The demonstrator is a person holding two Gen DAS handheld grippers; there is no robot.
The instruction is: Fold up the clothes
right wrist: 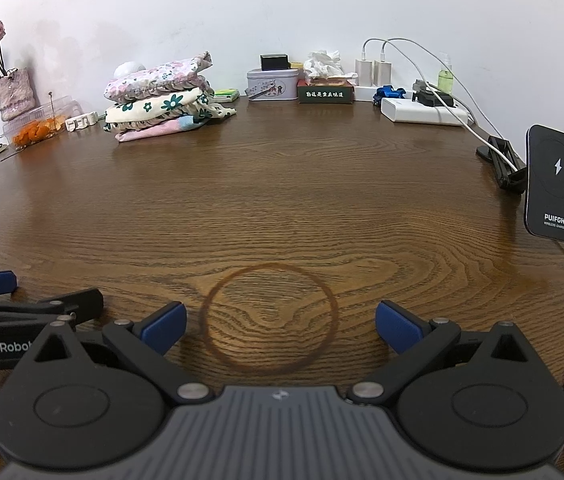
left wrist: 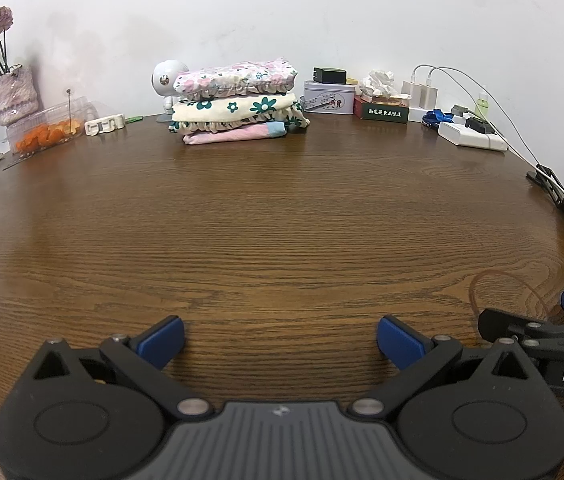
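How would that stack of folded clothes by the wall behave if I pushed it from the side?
The stack of folded clothes looks soft and loosely layered, so it would probably slump or shear, not slide whole. The top floral piece overhangs, so it likely slips off first.

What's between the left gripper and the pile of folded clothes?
Only bare wooden table lies between the left gripper and the folded clothes, in the left wrist view.

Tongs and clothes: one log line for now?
left tongs open, empty | right tongs open, empty | clothes folded, stacked by wall | table bare ahead
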